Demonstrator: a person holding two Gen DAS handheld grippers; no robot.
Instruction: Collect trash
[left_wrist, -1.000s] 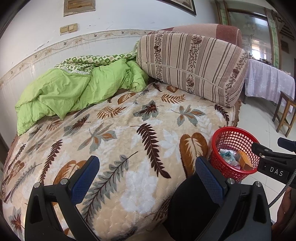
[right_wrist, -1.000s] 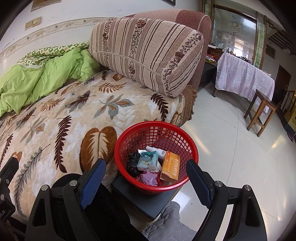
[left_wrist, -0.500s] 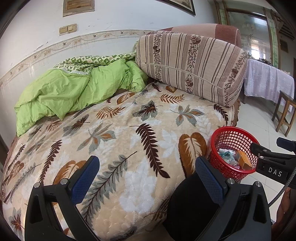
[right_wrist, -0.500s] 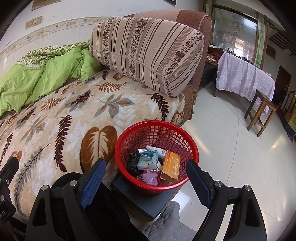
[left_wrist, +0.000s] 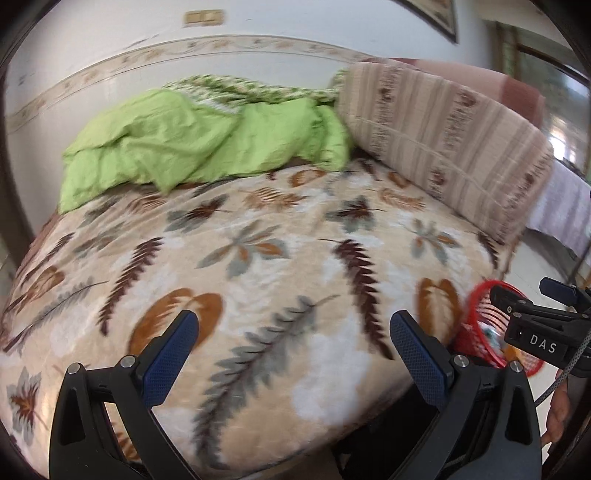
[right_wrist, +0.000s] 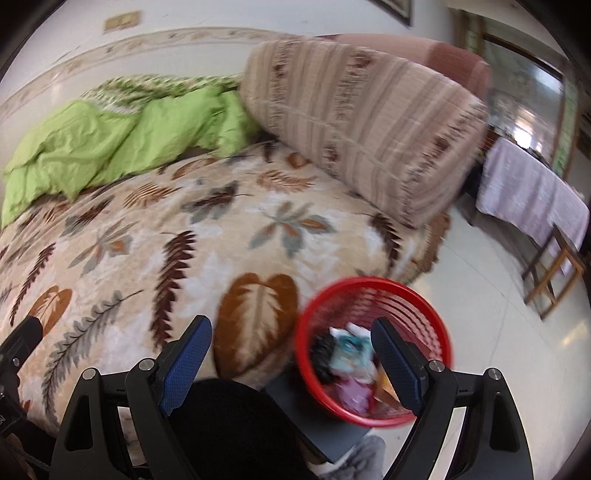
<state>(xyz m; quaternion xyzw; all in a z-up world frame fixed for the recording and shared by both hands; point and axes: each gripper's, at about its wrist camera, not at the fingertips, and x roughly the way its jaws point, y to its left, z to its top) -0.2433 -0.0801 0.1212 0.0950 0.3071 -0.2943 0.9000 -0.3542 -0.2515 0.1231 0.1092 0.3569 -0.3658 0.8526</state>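
I see left gripper (left_wrist: 293, 341) and right gripper (right_wrist: 291, 352) both gaping, holding nothing | trash (right_wrist: 349, 363) sits inside red basket (right_wrist: 436, 325), at bed's (right_wrist: 221, 258) corner | risk: blurred view, my right finger could clip basket's rim and tip it.

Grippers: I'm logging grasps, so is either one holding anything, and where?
Nothing is held: left gripper and right gripper both stand open and empty.

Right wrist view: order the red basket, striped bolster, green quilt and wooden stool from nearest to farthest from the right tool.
1. Red basket, beside the right tool, by the bed edge.
2. Striped bolster, ahead on the bed.
3. Green quilt, far left, and wooden stool, far right: too close to call.
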